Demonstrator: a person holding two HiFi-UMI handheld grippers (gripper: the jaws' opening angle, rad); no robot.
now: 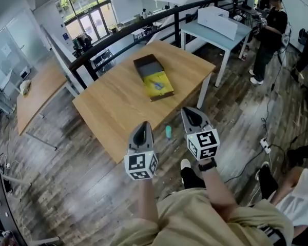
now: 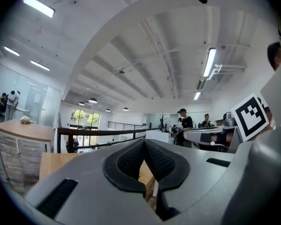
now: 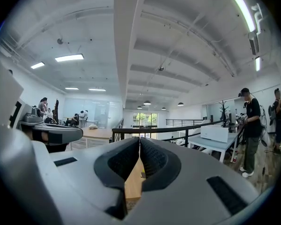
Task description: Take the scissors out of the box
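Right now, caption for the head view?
Left tongs and right tongs shut, empty, short of the wooden table bearing an open box.

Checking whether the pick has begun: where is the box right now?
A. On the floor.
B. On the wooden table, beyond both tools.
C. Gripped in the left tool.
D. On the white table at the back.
B: the box lies on the wooden table, ahead of the left tool and right tool, both shut and empty.

We see a wooden table (image 1: 110,109), a small green item (image 1: 168,131) just beside its near edge, a white table (image 1: 208,34), a standing person (image 1: 269,32) and a floor power strip (image 1: 265,146).
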